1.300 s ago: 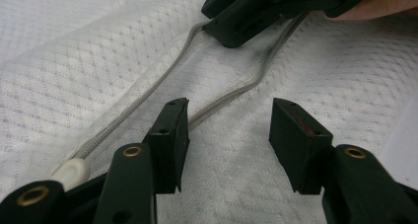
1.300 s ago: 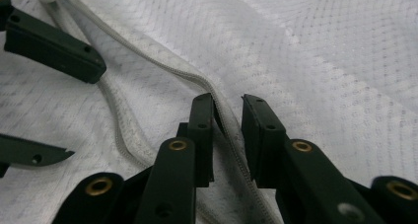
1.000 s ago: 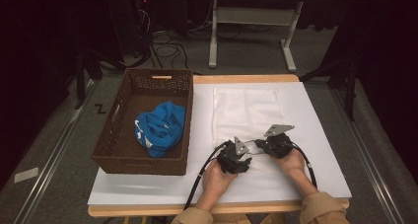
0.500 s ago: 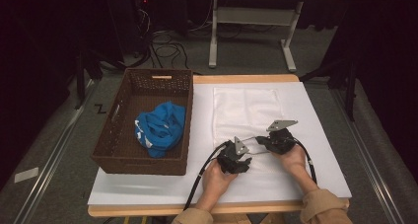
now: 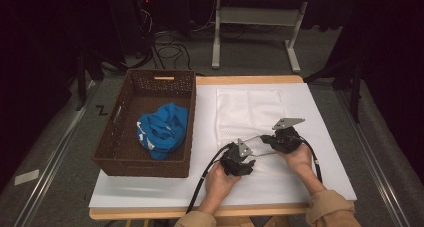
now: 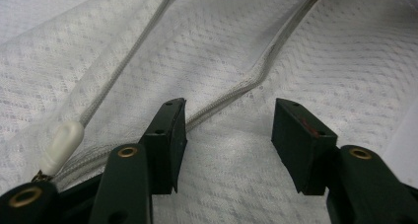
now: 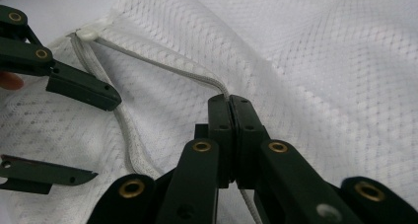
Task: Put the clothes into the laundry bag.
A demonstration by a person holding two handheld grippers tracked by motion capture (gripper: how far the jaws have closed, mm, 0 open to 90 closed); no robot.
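We open the mesh bag
Our right gripper pinches the zip; our left gripper is released

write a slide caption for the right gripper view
Right tongs shut on the zip edge of a white mesh bag, left tongs open beside it.

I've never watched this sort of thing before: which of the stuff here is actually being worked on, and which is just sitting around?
In use:
- white mesh zip bag, lying flat on the table
- its grey zip edge, pinched by the right gripper
- left gripper, jaws open over the zip

Lying about:
- brown woven basket
- blue crumpled cloth inside the basket
- white table cover
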